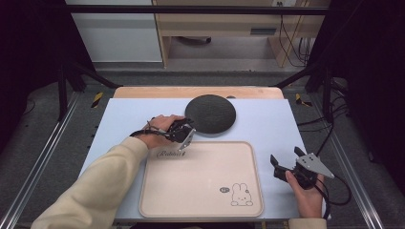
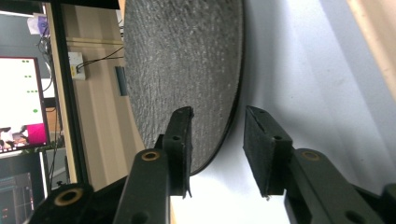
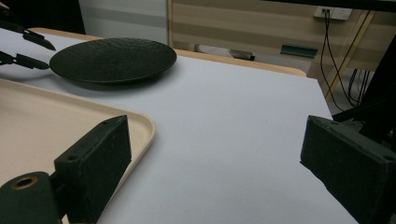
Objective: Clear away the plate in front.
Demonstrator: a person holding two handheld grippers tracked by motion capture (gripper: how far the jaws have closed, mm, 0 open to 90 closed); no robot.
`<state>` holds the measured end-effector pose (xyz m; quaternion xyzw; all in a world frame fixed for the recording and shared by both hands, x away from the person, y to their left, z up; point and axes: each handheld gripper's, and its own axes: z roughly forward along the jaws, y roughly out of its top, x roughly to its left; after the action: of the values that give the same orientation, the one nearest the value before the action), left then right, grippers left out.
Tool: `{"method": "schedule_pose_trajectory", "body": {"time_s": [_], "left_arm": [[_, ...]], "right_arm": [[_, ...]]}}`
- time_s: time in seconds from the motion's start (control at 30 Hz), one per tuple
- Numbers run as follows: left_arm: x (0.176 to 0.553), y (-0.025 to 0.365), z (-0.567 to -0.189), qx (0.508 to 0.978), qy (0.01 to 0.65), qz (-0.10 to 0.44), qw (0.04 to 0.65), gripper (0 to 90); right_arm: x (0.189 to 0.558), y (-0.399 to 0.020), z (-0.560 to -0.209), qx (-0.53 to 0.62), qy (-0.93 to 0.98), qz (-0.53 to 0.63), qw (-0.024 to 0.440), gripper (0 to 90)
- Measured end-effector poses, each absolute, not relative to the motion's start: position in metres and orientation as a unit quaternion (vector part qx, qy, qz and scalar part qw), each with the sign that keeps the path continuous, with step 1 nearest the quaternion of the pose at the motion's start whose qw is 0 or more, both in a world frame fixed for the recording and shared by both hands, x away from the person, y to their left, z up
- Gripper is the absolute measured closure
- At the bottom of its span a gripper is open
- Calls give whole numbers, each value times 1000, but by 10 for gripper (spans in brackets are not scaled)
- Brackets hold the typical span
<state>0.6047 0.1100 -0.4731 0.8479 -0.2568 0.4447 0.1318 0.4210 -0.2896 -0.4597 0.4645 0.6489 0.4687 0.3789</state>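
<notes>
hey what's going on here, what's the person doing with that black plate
A person at a pale blue table holds a hand-held gripper in each hand. The left hand-held gripper is turned on its side at the near edge of the round, rough-textured black plate, jaws open on either side of the rim, not yet closed on it. The beige plastic tray with a rabbit drawing lies empty in front. The right hand-held gripper is open, right of the tray, holding nothing.

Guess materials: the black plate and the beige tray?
Black plate: likely stoneware or slate-look ceramic, matte; the left gripper view shows a rough, pebbled surface without gloss. Beige tray: probably moulded plastic or melamine, smooth satin finish, rounded raised rim, printed rabbit. Neither is certain from looks alone.
</notes>
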Motion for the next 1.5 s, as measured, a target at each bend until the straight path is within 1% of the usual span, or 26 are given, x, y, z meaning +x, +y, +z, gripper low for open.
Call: {"method": "schedule_pose_trajectory", "body": {"time_s": [0.07, 0.1, 0.23, 0.27, 0.33, 0.37, 0.4, 0.43, 0.5, 0.57, 0.63, 0.67, 0.7, 0.73, 0.87, 0.9, 1.1, 1.13, 1.17, 1.33, 1.37, 1.43, 1.47, 1.5], "left_arm": [[605, 109, -475, 845, -262, 450, 125, 641], [606, 106, -476, 840, -277, 449, 130, 646], [607, 104, -478, 840, -278, 452, 113, 671], [608, 102, -476, 833, -297, 454, 105, 676], [607, 102, -478, 837, -286, 454, 109, 682], [608, 102, -481, 840, -279, 450, 123, 684], [608, 101, -479, 837, -287, 454, 107, 685], [608, 101, -479, 837, -287, 454, 107, 685], [608, 100, -482, 838, -279, 452, 123, 688], [609, 99, -483, 837, -278, 455, 124, 692], [609, 99, -483, 839, -273, 455, 121, 692], [609, 99, -481, 835, -283, 461, 105, 693], [609, 100, -483, 840, -271, 457, 110, 693], [610, 98, -482, 835, -283, 461, 105, 696], [612, 99, -488, 844, -260, 452, 130, 708], [612, 99, -487, 843, -264, 454, 119, 716], [613, 97, -488, 837, -265, 461, 131, 725], [613, 97, -484, 834, -270, 468, 112, 725], [614, 97, -486, 836, -265, 465, 125, 725], [614, 97, -488, 839, -259, 461, 128, 725], [614, 96, -489, 835, -262, 464, 137, 725], [614, 95, -486, 833, -269, 468, 122, 726], [614, 95, -489, 834, -265, 466, 134, 729], [614, 95, -488, 832, -268, 467, 131, 732]], "right_arm": [[421, -290, -460, 464, 649, 468, 379, 86], [421, -289, -460, 465, 649, 467, 379, 86], [421, -289, -460, 466, 649, 468, 378, 87], [421, -290, -460, 464, 650, 468, 378, 87], [421, -290, -460, 465, 650, 467, 378, 88], [421, -290, -460, 465, 650, 467, 378, 88], [421, -290, -460, 464, 651, 467, 378, 88], [421, -290, -460, 464, 651, 467, 378, 88], [421, -290, -460, 465, 650, 468, 378, 88], [421, -290, -460, 464, 651, 467, 378, 89], [421, -290, -460, 465, 650, 468, 377, 89], [421, -290, -460, 465, 650, 468, 377, 90], [421, -290, -460, 465, 650, 468, 376, 90], [421, -290, -460, 464, 651, 468, 377, 90], [421, -290, -460, 463, 652, 467, 378, 90], [421, -290, -460, 464, 652, 467, 377, 90], [421, -289, -461, 464, 654, 466, 374, 90], [421, -289, -461, 464, 653, 467, 374, 90], [421, -289, -461, 464, 653, 467, 375, 90], [421, -290, -461, 464, 653, 466, 375, 91], [422, -290, -461, 463, 654, 465, 375, 91], [422, -289, -461, 463, 655, 466, 374, 91], [422, -289, -461, 463, 655, 466, 374, 91], [422, -289, -461, 462, 655, 466, 375, 91]]}}
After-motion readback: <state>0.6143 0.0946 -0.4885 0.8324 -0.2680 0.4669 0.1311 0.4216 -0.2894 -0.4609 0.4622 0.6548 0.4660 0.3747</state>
